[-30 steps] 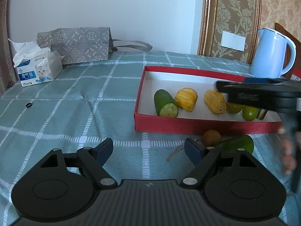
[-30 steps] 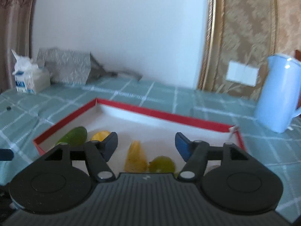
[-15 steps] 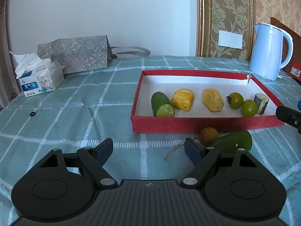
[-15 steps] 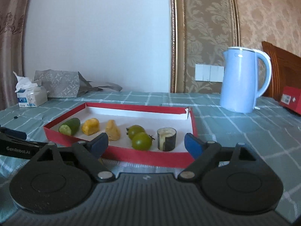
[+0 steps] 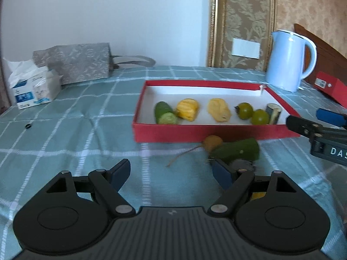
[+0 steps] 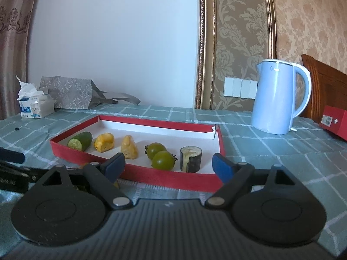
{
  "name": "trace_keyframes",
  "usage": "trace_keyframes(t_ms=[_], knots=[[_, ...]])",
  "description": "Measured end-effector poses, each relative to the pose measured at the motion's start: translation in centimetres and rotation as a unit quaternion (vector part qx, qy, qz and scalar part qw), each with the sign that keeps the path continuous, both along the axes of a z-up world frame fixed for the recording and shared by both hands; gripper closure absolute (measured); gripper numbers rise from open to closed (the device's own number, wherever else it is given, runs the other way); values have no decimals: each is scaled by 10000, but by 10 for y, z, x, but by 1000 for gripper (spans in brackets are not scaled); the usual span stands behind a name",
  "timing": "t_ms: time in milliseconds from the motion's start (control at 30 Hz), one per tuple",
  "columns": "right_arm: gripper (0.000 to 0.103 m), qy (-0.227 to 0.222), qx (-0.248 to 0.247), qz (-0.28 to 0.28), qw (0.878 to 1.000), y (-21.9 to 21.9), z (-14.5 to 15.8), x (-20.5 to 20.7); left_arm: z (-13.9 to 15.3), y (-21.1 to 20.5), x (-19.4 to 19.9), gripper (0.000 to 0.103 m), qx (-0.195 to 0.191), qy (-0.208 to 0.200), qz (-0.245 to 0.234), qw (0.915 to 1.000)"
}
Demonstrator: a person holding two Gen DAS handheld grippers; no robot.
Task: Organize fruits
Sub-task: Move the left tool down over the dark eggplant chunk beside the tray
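The left tool [image 5: 171,174] hangs low over the bench [image 5: 65,134], its blue-tipped fingers spread wide with nothing between them. Just ahead of its right finger, outside the red tray [image 5: 195,131], lie a cucumber piece [image 5: 238,150] and a small brown round fruit [image 5: 213,142] with a thin stalk trailing left; the two touch, and both sit close against the tray's near wall. A dark grey lump just in front of the cucumber is half hidden by the finger and cannot be identified, nor can a yellow patch seen through the tool's frame.

Inside the tray, in a row from left to right: a cut cucumber chunk [image 5: 164,116], two yellow pieces of fruit [image 5: 187,109] [image 5: 219,110], two green tomatoes [image 5: 245,111] [image 5: 260,117] touching each other, and a dark-skinned, pale-fleshed cylinder [image 5: 274,113] standing on end. The tray's near wall cuts off the bases of the front items.

The right tool [image 6: 169,166] also stands wide and empty, hovering before the tray's near right corner [image 6: 216,179]. Its left finger covers part of the second yellow piece [image 6: 129,147]. In the left view this tool enters from the right edge, mostly cut off.

A light blue kettle [image 6: 279,97] stands beyond the tray; a tissue box [image 5: 34,88] and a patterned grey bag [image 5: 76,62] sit at the far left. A red box [image 6: 335,119] is cropped at the right edge.
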State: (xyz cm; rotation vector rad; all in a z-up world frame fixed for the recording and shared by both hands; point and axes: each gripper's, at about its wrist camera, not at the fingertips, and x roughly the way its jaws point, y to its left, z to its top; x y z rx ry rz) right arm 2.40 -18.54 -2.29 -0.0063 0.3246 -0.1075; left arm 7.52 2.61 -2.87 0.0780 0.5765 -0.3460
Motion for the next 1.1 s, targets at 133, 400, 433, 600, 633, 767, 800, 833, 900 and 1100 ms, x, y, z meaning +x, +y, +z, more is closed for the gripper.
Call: trace_keyframes(t_ms=[133,400,433,600,633,767,800,833,900,1100], knots=[[17,-34,-16,1,10000,1,1,-2,-2,-11,5,20,69,65,4,10000],[17,-51,76,-28,10000,-3,2,-2,1,-5,11,20,-258,292,-185,9991],[17,-53,76,-33,10000,-3,2,-2,1,-3,12,20,-344,325,-223,9986],[17,-38,72,-43,10000,-3,1,-2,2,-3,12,20,-538,450,-738,9948],[17,-39,64,-50,10000,-3,1,-2,1,-5,12,20,-512,470,-820,9942],[17,-27,62,-65,10000,-4,2,-1,-1,-17,14,20,-333,584,-1196,9905],[17,-20,61,-65,10000,-4,2,-1,-2,-20,14,20,-287,601,-1290,9894],[17,-25,60,-70,10000,-4,2,-1,-3,-22,15,20,-265,593,-1292,9895],[17,-41,63,-73,9999,-4,2,-1,-3,-26,17,20,-216,597,-1361,9887],[17,-22,64,-90,9999,-5,3,-1,-4,-33,24,20,-341,855,-1828,9788]])
